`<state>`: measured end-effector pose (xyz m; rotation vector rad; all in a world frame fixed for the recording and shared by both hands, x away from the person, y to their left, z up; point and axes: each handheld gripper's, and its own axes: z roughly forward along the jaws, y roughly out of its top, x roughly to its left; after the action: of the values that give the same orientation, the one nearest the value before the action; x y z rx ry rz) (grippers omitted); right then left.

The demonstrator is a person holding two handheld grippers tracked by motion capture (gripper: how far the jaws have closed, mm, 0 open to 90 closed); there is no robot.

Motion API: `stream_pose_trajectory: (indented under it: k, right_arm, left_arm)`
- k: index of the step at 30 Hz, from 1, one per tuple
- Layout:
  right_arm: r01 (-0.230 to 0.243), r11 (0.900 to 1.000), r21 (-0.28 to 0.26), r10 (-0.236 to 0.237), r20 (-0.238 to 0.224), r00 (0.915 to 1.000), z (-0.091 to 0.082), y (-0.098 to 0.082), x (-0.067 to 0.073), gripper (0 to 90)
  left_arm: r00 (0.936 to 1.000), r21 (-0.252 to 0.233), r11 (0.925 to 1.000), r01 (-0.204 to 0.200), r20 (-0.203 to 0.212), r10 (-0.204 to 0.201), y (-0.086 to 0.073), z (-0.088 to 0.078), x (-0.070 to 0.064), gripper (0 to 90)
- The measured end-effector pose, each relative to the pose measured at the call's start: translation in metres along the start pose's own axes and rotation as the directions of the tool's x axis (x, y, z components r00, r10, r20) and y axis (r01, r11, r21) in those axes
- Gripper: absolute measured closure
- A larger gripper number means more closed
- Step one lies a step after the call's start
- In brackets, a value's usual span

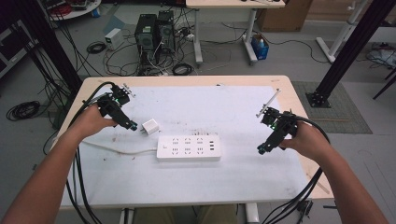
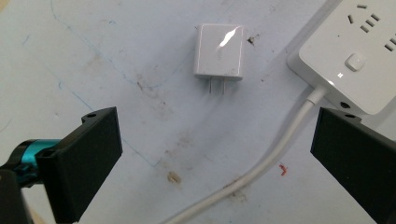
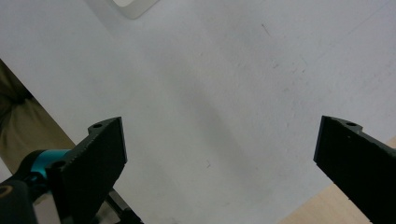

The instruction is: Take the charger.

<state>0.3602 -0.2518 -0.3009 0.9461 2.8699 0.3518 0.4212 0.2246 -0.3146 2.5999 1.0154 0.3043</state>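
A small white plug adapter (image 1: pixel 150 126) lies flat on the white mat, just left of and above a white power strip (image 1: pixel 188 148). In the left gripper view the adapter (image 2: pixel 220 50) shows its two prongs pointing toward me, with the power strip (image 2: pixel 353 51) and its cable (image 2: pixel 275 154) to the right. My left gripper (image 1: pixel 134 126) is open, its tips right beside the adapter with nothing between the jaws (image 2: pixel 212 154). My right gripper (image 1: pixel 262 149) is open above bare mat at the right (image 3: pixel 219 154), apart from the strip's corner (image 3: pixel 133 5).
The white mat (image 1: pixel 233 112) covers most of the wooden table (image 1: pixel 299 100). The strip's cable (image 1: pixel 116 150) runs left toward the table edge. Black cables trail from both grippers off the near edge. Computers and cable tangles sit on the floor beyond the table.
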Motion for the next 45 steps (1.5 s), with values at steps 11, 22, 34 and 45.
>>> stream_pose_trajectory:
  k: [11, 22, 34, 45]
  right_arm:
    - [-0.015, 1.000, 0.001, 0.015, 0.008, 0.9999, 0.003, -0.001, -0.003, 1.8]
    - [-0.016, 1.000, 0.024, 0.016, 0.005, 0.9999, 0.006, 0.001, -0.004, 1.8]
    - [-0.013, 0.999, 0.042, 0.013, 0.000, 0.9999, 0.012, 0.005, -0.005, 1.8]
    - [-0.021, 0.998, 0.053, 0.021, 0.001, 0.9998, 0.013, 0.005, -0.005, 1.8]
  left_arm:
    - [0.9988, -0.017, 0.9993, -0.033, 0.036, 0.034, 0.019, 0.037, 0.003, 2.0]
    - [0.9959, -0.008, 0.9985, -0.054, 0.072, 0.055, 0.023, 0.070, 0.005, 2.0]
    - [0.9958, 0.021, 0.9990, -0.039, 0.083, 0.038, 0.023, 0.108, 0.010, 7.4]
    - [0.9950, 0.051, 0.9981, -0.035, 0.095, 0.030, 0.019, 0.122, 0.011, 17.8]
